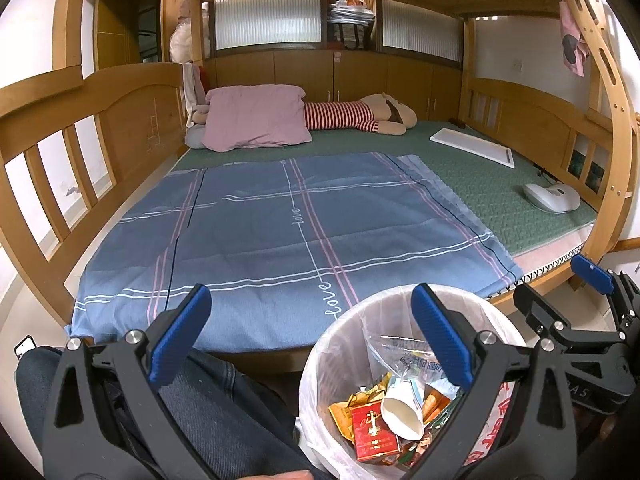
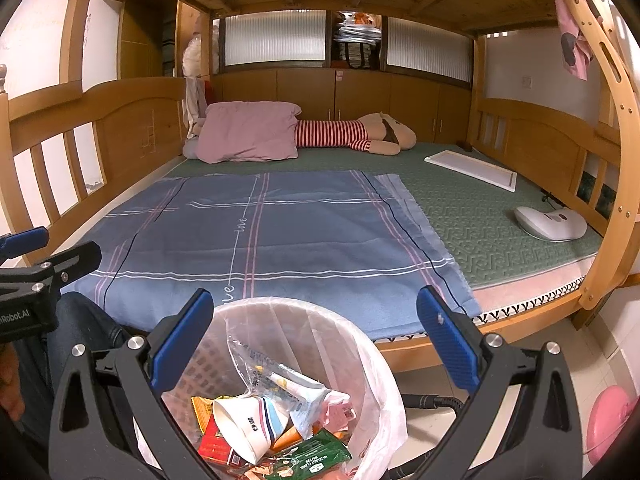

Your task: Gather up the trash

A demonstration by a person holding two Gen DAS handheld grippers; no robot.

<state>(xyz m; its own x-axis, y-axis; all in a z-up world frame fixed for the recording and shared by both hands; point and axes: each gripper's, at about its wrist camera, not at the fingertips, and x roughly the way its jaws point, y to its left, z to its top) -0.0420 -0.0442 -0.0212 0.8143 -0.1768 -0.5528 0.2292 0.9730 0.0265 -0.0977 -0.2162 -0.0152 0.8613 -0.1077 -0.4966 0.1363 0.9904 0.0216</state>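
- Lower bunk bed (image 2: pixel 460 216), blue plaid sheet (image 2: pixel 280 248) showing no litter.
- Beside it, lined wastebasket (image 2: pixel 384 364) holds paper cup (image 2: pixel 244 424), cigarette box (image 1: pixel 374 432), wrappers: collection looks nearly done.
- Left gripper (image 1: pixel 312 344) and right gripper (image 2: pixel 316 348) spread wide, empty, over the wastebasket.

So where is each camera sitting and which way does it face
Left wrist: on the left gripper, facing the bed over the bin's left edge; open jaws, a jeans-clad leg and the right gripper show.
Right wrist: on the right gripper, over the bin; open jaws, left gripper show.
Shared: bed, lined trash bin, paper cup.
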